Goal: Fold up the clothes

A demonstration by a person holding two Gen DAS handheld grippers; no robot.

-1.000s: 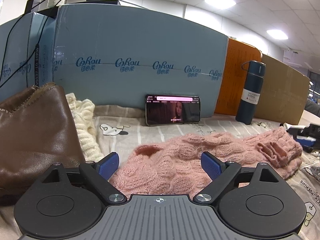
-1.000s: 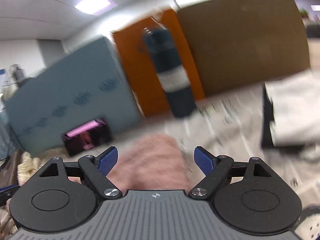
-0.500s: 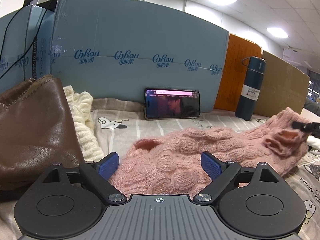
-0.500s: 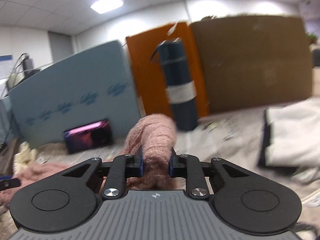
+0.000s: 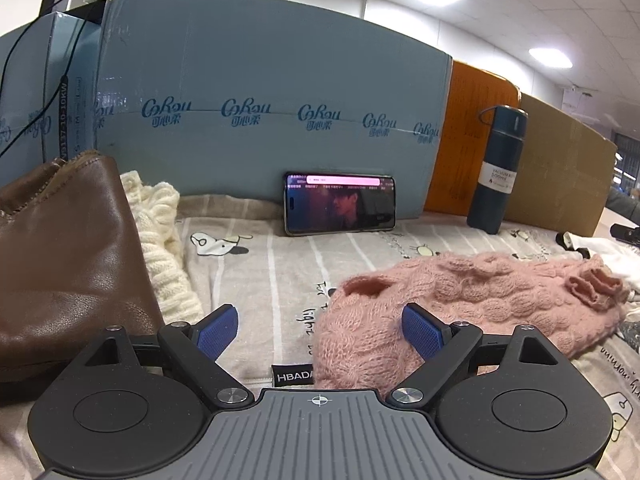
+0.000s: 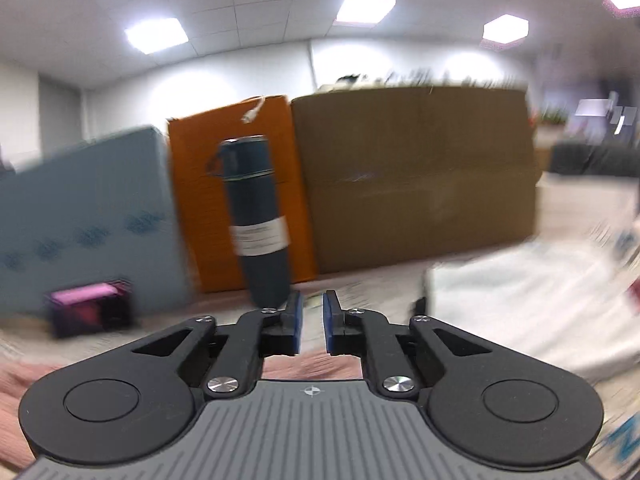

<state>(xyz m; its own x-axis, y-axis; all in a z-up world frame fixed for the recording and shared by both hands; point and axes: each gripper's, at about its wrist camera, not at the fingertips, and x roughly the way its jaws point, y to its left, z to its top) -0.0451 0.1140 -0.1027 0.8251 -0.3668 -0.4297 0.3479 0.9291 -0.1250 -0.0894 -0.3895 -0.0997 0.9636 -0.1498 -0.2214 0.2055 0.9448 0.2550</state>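
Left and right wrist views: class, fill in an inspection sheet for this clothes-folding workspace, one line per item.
Surface: striped sheet, creased.
Job's things: pink sweater lying crumpled, unfolded.
Clutter: brown leather item and cream knit at left; phone showing video, propped against blue carton; flask upright; white cloth at right.
Grippers: left gripper wide open, empty; right gripper jaws narrowly apart, just been opening, nothing between.
Cables: black cables over left cartons.
Surroundings: orange carton, brown carton behind; ceiling lights on.

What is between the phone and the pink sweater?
Only bare striped sheet lies between the phone and the pink sweater, as the left wrist view shows.
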